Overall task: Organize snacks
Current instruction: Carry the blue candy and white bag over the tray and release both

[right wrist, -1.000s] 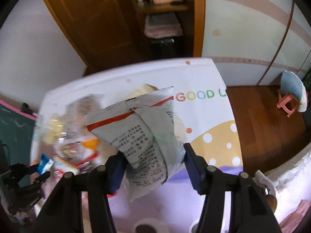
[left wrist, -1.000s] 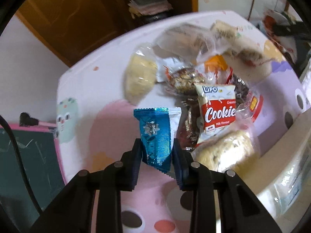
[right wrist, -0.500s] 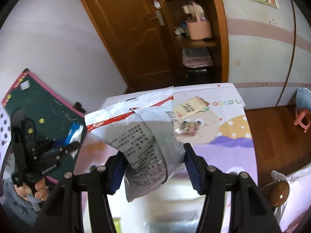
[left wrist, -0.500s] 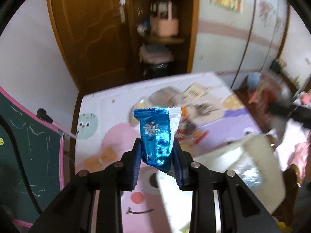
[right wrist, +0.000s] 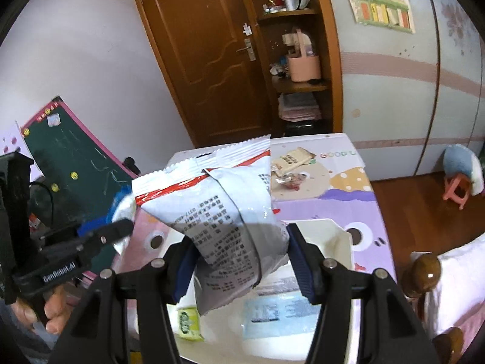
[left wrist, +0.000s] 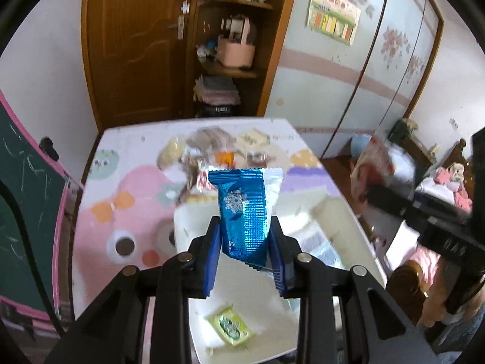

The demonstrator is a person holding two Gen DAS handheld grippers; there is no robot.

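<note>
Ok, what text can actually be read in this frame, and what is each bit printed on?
"GOOD L": play mat, cut off at its edge.
"GenRobot.AI": left gripper body.
Grey snack bag in the right gripper: dense print, too small to read.
Wall poster: blurred.
Blue snowflake wrapper: no readable words.

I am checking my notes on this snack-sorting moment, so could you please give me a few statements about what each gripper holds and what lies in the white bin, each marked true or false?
1. The left gripper holds a blue foil packet between its jaws. True.
2. The right gripper is open and carries nothing. False: it is shut on a grey snack bag.
3. A small yellow-green packet lies in the white bin. True.
4. No snacks lie on the table. False: a pile of snacks lies at its far end.
</note>
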